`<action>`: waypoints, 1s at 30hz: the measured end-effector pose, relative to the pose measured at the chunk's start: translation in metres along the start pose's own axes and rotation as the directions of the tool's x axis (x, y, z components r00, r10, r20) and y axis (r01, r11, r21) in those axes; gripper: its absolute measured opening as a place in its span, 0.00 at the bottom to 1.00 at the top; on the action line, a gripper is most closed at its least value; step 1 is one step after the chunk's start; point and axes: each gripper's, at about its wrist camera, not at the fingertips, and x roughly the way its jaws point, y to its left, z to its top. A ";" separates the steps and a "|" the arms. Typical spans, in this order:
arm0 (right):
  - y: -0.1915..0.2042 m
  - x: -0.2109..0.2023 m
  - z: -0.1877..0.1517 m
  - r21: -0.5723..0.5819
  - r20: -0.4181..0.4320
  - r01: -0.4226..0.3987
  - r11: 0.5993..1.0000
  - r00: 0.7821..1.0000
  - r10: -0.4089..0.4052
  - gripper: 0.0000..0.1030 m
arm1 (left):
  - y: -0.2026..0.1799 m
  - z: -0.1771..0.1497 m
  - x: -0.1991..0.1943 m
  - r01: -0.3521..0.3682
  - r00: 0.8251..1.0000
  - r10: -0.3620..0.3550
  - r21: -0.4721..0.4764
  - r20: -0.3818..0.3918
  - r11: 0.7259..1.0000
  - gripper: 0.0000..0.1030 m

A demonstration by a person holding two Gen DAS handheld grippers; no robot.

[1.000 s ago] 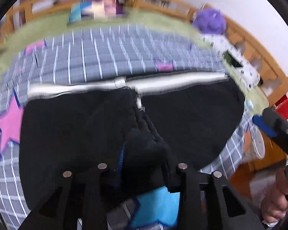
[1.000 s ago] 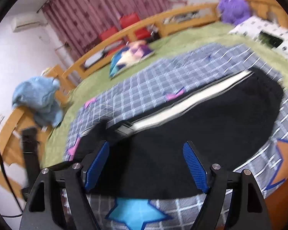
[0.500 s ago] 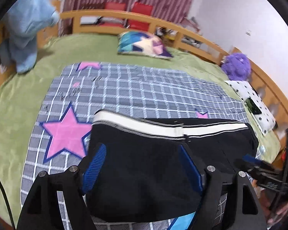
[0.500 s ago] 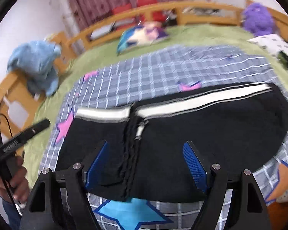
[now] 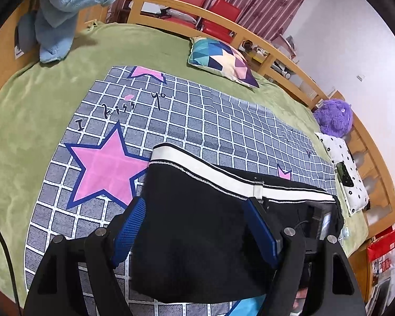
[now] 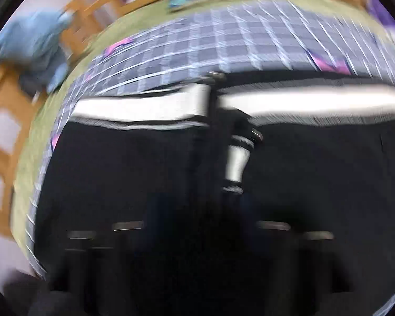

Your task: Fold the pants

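Black pants (image 5: 197,237) with a white waistband (image 5: 210,173) lie flat on a grey checked blanket (image 5: 197,110). My left gripper (image 5: 194,205) hovers open over their left half, blue pads apart, nothing between them. The right wrist view is blurred and sits close over the pants (image 6: 118,171). There my right gripper (image 6: 200,210) is closing, and a raised bunch of black fabric by the white fly strip (image 6: 237,163) sits between its dark fingers. Part of the right tool (image 5: 316,221) shows at the pants' right end.
The blanket lies on a green bedcover (image 5: 26,121) inside a wooden bed rail (image 5: 276,50). A patterned cushion (image 5: 221,60), a blue plush (image 5: 63,13), a purple plush (image 5: 334,117) and a dotted pillow (image 5: 347,171) sit around the edges.
My left gripper let go of the bunched fabric, opened and drew back to the left. My right gripper dropped close onto the pants near the fly and its jaws narrowed.
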 end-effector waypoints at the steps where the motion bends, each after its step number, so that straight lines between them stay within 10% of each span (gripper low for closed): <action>1: 0.004 -0.007 0.002 -0.022 0.019 0.015 1.000 1.000 -0.015 0.16 | -0.001 0.000 0.000 -0.005 1.000 0.005 0.004 0.004 1.000 0.74; 5: -0.021 -0.080 0.018 0.039 0.260 -0.107 0.994 0.961 0.093 0.17 | -0.001 -0.001 0.001 -0.033 0.999 0.033 0.008 0.004 0.999 0.74; 12: -0.077 -0.013 0.007 0.138 0.018 0.055 0.989 0.998 -0.058 0.36 | -0.010 -0.004 0.004 -0.073 0.997 0.073 0.043 0.003 0.996 0.74; 22: -0.041 -0.088 -0.046 0.037 0.172 0.056 0.998 0.983 -0.061 0.51 | -0.003 -0.005 0.006 -0.058 0.998 0.058 0.014 -0.017 0.998 0.74; 24: -0.035 -0.067 -0.055 -0.006 0.086 0.109 0.994 0.990 -0.109 0.45 | -0.003 -0.005 0.006 -0.059 0.998 0.059 0.010 -0.016 0.998 0.74; 25: -0.034 -0.055 -0.058 -0.017 0.051 0.119 0.993 0.992 -0.118 0.19 | -0.002 -0.005 0.006 -0.060 0.998 0.060 0.005 -0.014 0.998 0.74; 26: -0.038 -0.053 -0.059 -0.017 0.048 0.099 0.995 0.994 -0.098 0.18 | -0.002 -0.005 0.006 -0.061 0.998 0.061 0.002 -0.014 0.998 0.74; 30: -0.042 -0.121 -0.062 -0.005 0.255 -0.074 0.997 0.964 0.073 0.16 | 0.007 -0.005 0.006 -0.066 0.998 0.065 -0.031 -0.019 0.997 0.74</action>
